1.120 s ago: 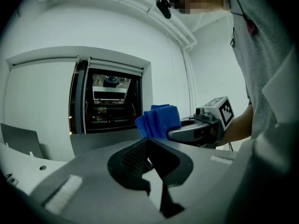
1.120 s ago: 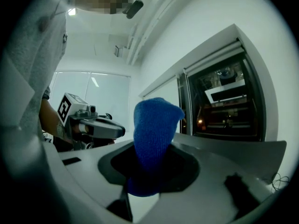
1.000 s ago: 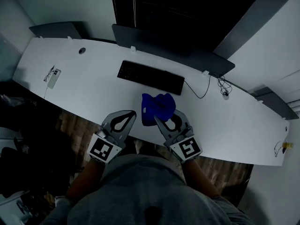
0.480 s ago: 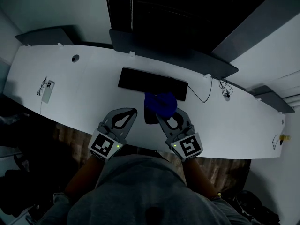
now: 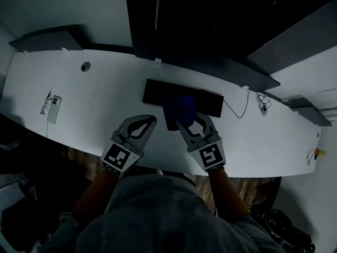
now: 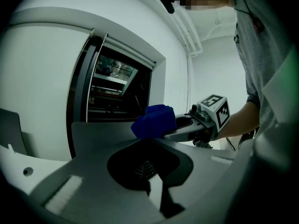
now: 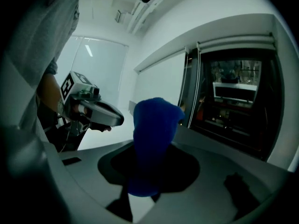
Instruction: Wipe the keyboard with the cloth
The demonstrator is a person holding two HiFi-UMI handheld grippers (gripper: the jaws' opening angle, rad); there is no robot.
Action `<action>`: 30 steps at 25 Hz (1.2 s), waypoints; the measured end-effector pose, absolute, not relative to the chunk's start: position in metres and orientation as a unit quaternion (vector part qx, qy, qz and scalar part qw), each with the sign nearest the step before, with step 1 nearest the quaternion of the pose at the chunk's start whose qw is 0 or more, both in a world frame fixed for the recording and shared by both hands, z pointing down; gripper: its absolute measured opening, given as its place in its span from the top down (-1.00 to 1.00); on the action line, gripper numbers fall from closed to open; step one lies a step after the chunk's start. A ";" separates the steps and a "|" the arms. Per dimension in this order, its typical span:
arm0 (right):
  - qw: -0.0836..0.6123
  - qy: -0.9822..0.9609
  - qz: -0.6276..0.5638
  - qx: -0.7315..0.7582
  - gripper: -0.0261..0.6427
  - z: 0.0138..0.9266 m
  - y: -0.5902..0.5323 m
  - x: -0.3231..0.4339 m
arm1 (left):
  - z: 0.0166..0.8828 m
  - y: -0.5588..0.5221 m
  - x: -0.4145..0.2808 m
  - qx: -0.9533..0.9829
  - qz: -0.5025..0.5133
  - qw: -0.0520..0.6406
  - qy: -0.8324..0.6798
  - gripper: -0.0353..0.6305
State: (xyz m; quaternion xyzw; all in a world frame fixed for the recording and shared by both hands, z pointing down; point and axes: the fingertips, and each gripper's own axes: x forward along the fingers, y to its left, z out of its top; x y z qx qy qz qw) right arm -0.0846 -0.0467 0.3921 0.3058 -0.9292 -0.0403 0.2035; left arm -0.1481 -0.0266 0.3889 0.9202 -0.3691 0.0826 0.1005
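Item: desk (image 5: pixel 116 94), white, long, seen from above.

Keyboard (image 5: pixel 158 91): black, laid along the far side of the desk below a dark monitor (image 5: pixel 184 30). A cable (image 5: pixel 239 108) is seen just beside its right end.

Cloth (image 5: pixel 181 108): blue, bunched, held over the middle of the keyboard. Whether it touches the keys cannot be told.

Right gripper (image 5: pixel 182 122): clamped on the cloth. In the right gripper view the cloth (image 7: pixel 154 139) is pinched between the jaws and stands up past their tips.

Left gripper (image 5: pixel 151 119): jaws closed together, nothing held. It is held above the desk's near edge, just left of the right gripper and short of the keyboard. In the left gripper view the jaws (image 6: pixel 145 140) are seen meeting at their tips.

Phone (image 5: pixel 53 108): placed at the desk's left end, well apart from the keyboard.
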 end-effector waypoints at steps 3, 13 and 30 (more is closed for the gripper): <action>0.244 -0.923 -0.064 0.289 0.52 0.409 -0.065 -0.101 | 0.397 -0.047 -0.168 0.917 0.088 0.107 -0.373 0.87; 0.395 -0.878 -0.164 0.214 0.52 0.472 -0.115 -0.137 | 0.422 -0.107 -0.199 0.915 0.098 0.090 -0.381 0.87; 0.546 -0.815 -0.183 0.074 0.51 0.597 -0.186 -0.184 | 0.539 -0.201 -0.234 0.847 0.181 0.219 -0.448 0.87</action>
